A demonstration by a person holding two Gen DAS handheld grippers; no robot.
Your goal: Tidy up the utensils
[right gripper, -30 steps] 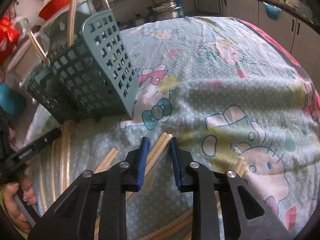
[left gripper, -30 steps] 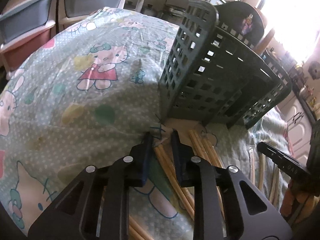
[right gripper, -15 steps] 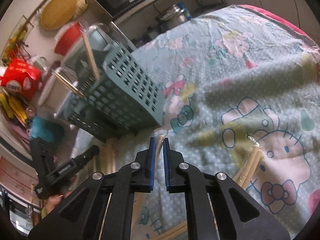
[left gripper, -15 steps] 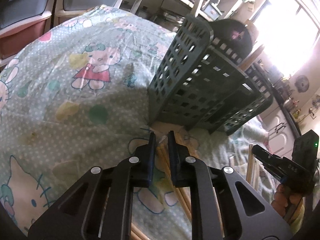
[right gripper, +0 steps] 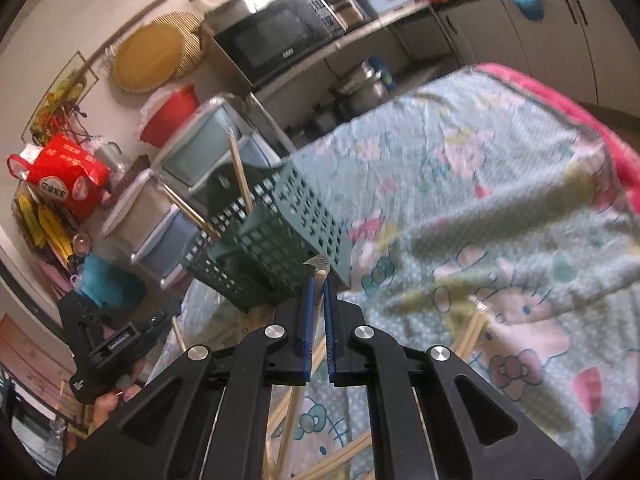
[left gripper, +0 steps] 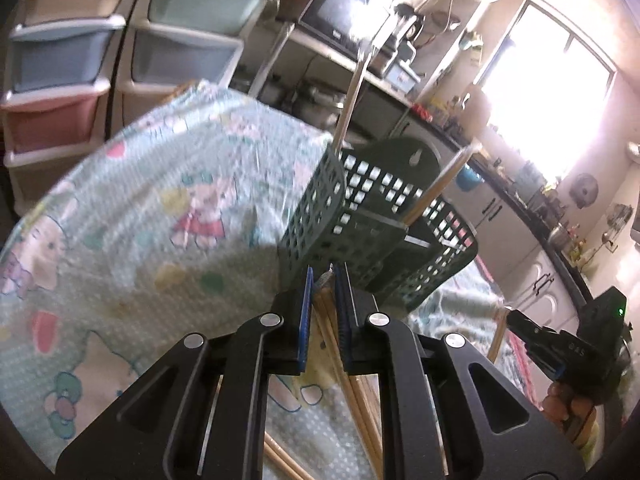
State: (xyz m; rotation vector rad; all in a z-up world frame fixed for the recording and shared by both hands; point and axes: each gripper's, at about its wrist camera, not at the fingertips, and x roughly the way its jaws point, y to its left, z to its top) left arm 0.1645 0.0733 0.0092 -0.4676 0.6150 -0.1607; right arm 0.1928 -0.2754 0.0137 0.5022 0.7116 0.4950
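Setting: kitchen with stacked drawers at 10 o'clock in the left wrist view, a bright window at 2 o'clock, and a cartoon-print tablecloth (left gripper: 168,216) over the table
Left gripper (left gripper: 322,280): clenched on a wrapped pair of chopsticks (left gripper: 325,280); only the wrapper tip pokes out past the blue pads, at 12 o'clock from them
Holder: green slotted utensil basket (left gripper: 320,216) stands just beyond both sets of tips, with two sticks already leaning out of it
Right gripper (right gripper: 318,284): pinched on a wrapped pair (right gripper: 319,280), its crumpled paper end showing at the basket's near wall (right gripper: 296,236)
Loose stock: more chopsticks (right gripper: 472,330) lie on the cloth at 3 o'clock of the right pads
Risk, slip: each grip sits near one end, so the long free part could swing or slide out of the slick wrapper
Risk, snag: a tip may catch a slot or rim and tip the light basket
Risk, clash: both tools crowd one opening and could knock each other or the leaning sticks
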